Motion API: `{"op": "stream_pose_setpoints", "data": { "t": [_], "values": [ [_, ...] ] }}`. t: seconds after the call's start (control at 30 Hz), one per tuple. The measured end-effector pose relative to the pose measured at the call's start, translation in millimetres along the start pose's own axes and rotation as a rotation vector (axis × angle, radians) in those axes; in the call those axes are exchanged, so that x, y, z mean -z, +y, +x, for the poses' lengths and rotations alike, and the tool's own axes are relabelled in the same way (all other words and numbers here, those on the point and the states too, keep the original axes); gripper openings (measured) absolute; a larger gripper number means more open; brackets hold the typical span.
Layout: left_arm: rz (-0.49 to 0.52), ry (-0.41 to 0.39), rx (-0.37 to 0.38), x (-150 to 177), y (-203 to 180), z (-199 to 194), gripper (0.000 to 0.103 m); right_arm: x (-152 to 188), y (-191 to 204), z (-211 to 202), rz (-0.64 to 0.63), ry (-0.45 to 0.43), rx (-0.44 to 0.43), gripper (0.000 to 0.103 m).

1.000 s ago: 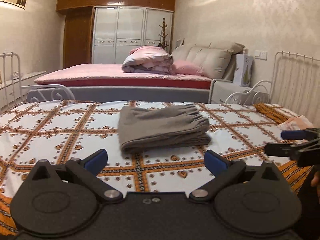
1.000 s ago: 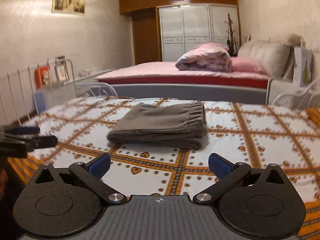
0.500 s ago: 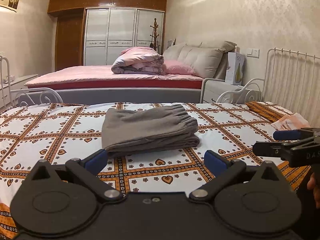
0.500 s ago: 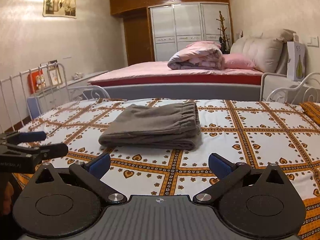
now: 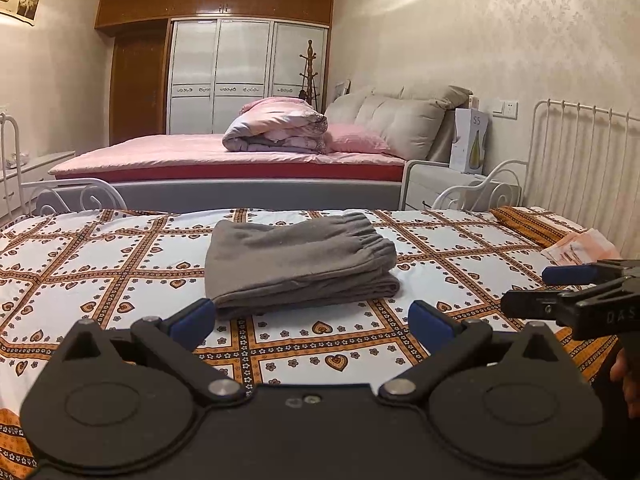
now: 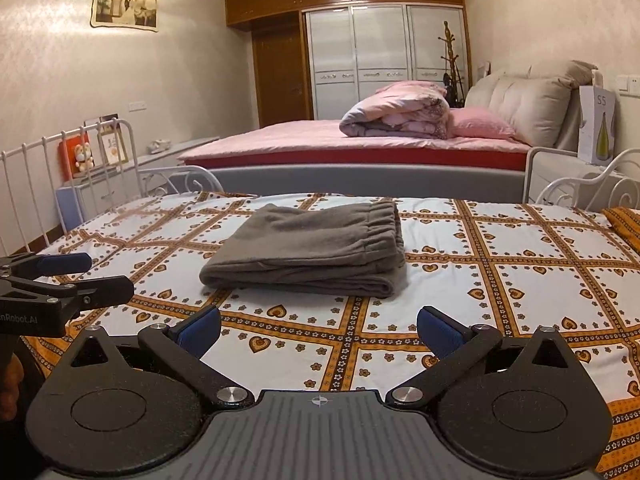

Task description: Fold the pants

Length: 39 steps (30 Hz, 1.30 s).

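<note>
Pants (image 5: 298, 262) lie folded on bedspread (image 5: 120, 272), dead ahead of both grippers, untouched; long axis runs L-R, waistband right. Left gripper (image 5: 312, 318) & right gripper (image 6: 318, 326) spread wide, empty, abt equally near.

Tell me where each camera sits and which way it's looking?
Left wrist: sits on the left gripper, looks across the bed at the folded pants; shows its open fingers, plus the right gripper.
Right wrist: sits on the right gripper, faces the same way; shows its open fingers, plus the left gripper.
Both share the pants, bed and pink quilt.
</note>
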<state>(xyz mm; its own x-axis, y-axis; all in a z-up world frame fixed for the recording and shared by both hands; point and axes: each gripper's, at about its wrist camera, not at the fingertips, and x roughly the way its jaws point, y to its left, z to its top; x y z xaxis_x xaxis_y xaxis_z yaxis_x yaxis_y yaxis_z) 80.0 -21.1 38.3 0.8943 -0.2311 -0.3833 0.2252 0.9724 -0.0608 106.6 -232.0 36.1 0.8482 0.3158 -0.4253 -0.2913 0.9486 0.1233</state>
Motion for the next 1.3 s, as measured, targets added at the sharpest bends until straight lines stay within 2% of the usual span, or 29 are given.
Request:
{"op": "stream_pose_setpoints", "data": {
  "t": [1.3],
  "values": [
    [0.016, -0.003, 0.017, 0.2, -0.8, 1.2, 0.097, 0.8, -2.6, 1.1, 0.003, 0.007, 0.003, 0.103]
  ]
}}
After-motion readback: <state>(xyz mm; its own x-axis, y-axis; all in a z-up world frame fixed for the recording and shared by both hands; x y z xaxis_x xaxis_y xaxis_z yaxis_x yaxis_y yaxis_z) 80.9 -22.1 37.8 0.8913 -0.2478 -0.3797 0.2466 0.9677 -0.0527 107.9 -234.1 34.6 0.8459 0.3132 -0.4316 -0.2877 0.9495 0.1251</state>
